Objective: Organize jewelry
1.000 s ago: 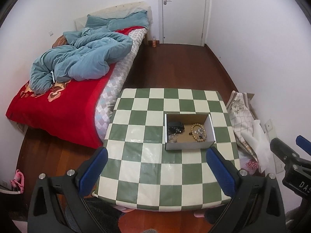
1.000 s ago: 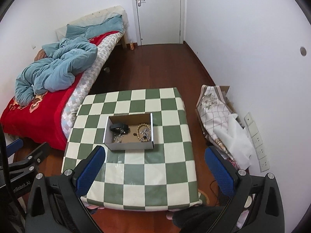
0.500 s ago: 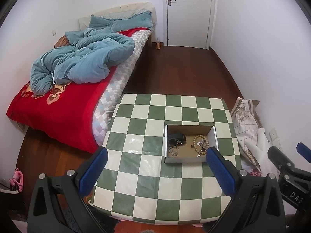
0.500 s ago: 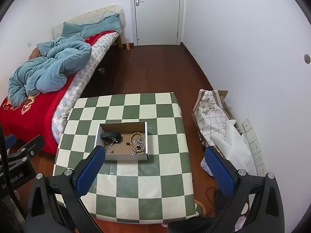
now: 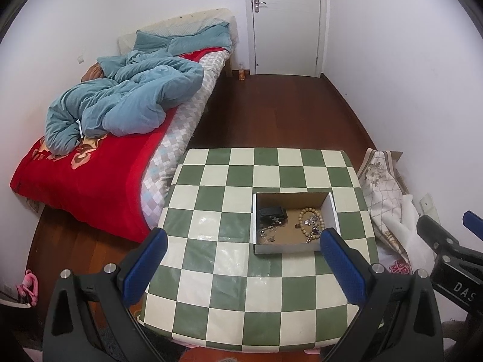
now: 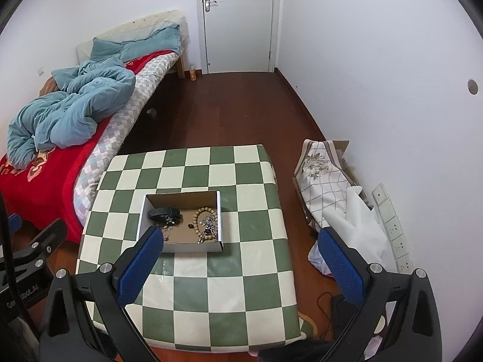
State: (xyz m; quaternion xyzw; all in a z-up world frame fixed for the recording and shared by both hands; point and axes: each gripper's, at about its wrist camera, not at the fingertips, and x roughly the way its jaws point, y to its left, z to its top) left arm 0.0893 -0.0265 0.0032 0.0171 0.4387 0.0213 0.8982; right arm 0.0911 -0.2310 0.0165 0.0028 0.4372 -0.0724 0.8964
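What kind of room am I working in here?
Most likely a small bedroom: a bed with a rumpled blue duvet, a closed door, and a checkered table holding a jewelry box.
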